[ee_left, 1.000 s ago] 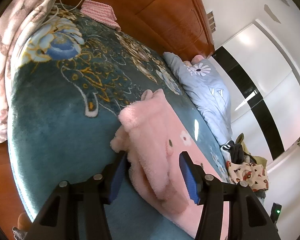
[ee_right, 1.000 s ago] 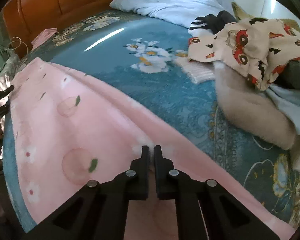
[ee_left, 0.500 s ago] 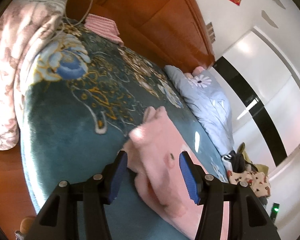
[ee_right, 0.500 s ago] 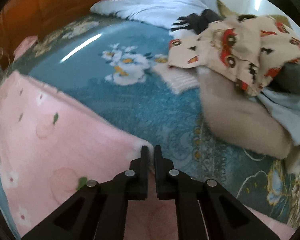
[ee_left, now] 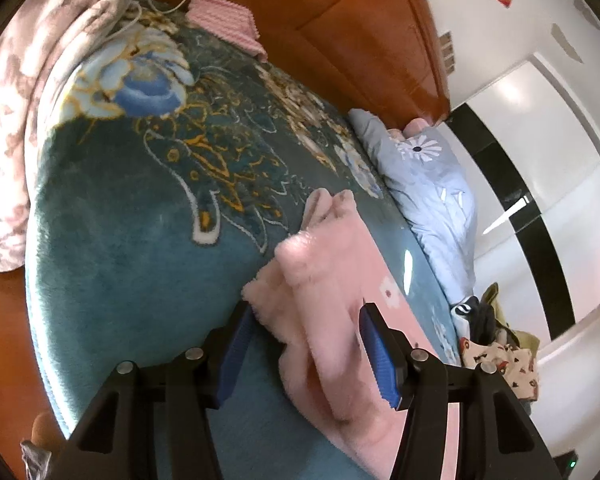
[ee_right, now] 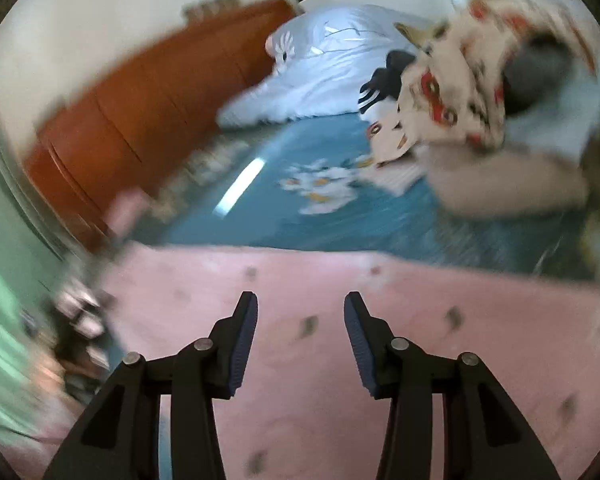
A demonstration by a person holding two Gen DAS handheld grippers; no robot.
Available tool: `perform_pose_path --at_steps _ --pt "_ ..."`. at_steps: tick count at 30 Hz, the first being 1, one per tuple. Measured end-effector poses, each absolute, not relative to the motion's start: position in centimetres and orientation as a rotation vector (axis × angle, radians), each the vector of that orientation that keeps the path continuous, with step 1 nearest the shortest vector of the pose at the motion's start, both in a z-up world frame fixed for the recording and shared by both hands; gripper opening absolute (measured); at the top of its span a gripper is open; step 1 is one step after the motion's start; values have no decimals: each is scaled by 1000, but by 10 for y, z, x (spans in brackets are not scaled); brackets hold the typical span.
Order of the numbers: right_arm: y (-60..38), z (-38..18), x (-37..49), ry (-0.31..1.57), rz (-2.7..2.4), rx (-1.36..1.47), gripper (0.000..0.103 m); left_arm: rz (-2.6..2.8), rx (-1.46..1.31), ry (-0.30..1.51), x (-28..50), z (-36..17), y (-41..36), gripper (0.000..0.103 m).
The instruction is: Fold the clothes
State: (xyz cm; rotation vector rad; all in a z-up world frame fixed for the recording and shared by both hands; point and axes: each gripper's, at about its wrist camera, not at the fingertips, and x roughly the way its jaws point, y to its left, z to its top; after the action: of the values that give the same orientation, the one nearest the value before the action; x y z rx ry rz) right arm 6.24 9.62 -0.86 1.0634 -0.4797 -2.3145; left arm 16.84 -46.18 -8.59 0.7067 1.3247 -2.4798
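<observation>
A pink fleece garment (ee_left: 332,304) with small printed spots lies on the teal floral bed cover (ee_left: 140,240). Its fuzzy folded end sits between the fingers of my left gripper (ee_left: 304,344), which is open and not clamped on it. In the blurred right wrist view the same pink garment (ee_right: 300,292) spreads flat across the foreground. My right gripper (ee_right: 300,336) is open above it and holds nothing.
A wooden headboard (ee_left: 340,24) runs behind the bed. A pale blue quilt (ee_left: 432,184) lies at the far side. A pile of other clothes (ee_right: 460,92), with a cream red-printed piece on top, lies at the right. A floral pink quilt (ee_left: 8,120) hangs at the left edge.
My right gripper was shut on the pink garment's edge; it has opened, let go and swung upward fast, blurring the view. The left gripper stayed open around the folded end.
</observation>
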Motion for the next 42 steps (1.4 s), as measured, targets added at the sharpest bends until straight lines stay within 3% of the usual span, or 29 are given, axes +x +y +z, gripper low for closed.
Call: perform_pose_path --at_steps 2,4,6,10,18,22,30,36,39,42 --pt "106 -13 65 -613 -2274 1050 51 -2466 723 1309 164 -84 -461 56" --pt "115 -19 65 -705 -2249 1054 51 -2431 741 1286 160 -83 -461 32" --pt "124 -25 64 -778 -2234 1066 51 -2399 756 1282 157 -84 -461 24" --pt "145 -32 72 -865 -2210 1057 51 -2397 782 1152 148 -65 -449 16" --pt "178 -44 88 -1011 -2195 1038 51 -2864 627 884 129 62 -349 15" --pt "175 -46 90 -1019 -2174 1038 51 -3122 667 809 115 96 -274 15" --pt "182 -39 106 -1022 -2193 1025 51 -3299 1096 798 86 52 -144 15" --pt "204 -46 125 -1068 -2251 1032 52 -3293 1412 669 81 17 -81 15" --pt "201 -52 127 -1075 -2244 1049 62 -3256 1491 610 85 4 -68 16" --pt "189 -52 124 -1036 -2233 1056 67 -3235 1522 623 93 -4 -70 25"
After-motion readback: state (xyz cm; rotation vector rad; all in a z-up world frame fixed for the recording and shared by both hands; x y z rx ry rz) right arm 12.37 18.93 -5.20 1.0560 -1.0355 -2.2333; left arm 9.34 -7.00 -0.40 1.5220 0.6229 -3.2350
